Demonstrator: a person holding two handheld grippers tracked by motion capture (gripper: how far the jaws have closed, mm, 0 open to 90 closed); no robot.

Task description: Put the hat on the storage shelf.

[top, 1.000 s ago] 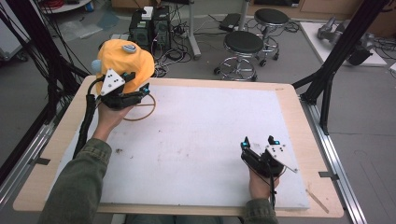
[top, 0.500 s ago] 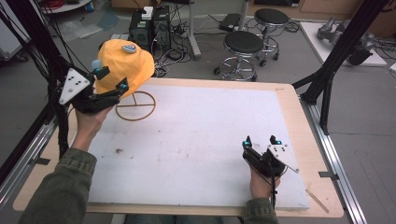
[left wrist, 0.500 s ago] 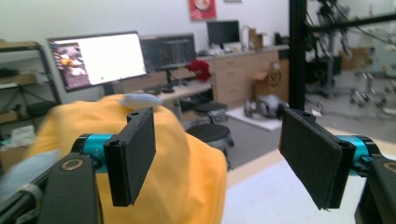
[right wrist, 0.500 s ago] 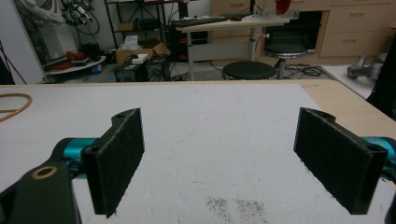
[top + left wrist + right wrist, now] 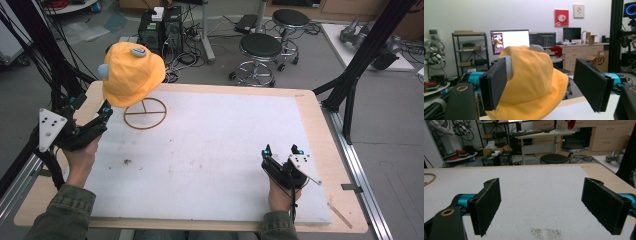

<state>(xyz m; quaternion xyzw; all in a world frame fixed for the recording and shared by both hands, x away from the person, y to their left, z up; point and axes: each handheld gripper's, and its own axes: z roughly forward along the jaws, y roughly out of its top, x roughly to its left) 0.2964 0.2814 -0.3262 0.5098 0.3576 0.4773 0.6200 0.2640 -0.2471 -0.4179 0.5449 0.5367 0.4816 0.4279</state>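
The hat (image 5: 131, 75) sits on its stand at eleven o'clock; the left gripper (image 5: 105, 112), wide open and empty, should clear it without snagging the brim.

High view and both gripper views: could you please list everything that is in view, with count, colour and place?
Hat: one, orange, on a stand at the table's far left.
Stand base: one ring, brown, under the hat.
Mat: one, white, covering the table.
Table: one, light wood.
Stools: two, black, on the floor beyond the table.
Left gripper: one, black, open, left of the hat.
Right gripper: one, black, open, near right.
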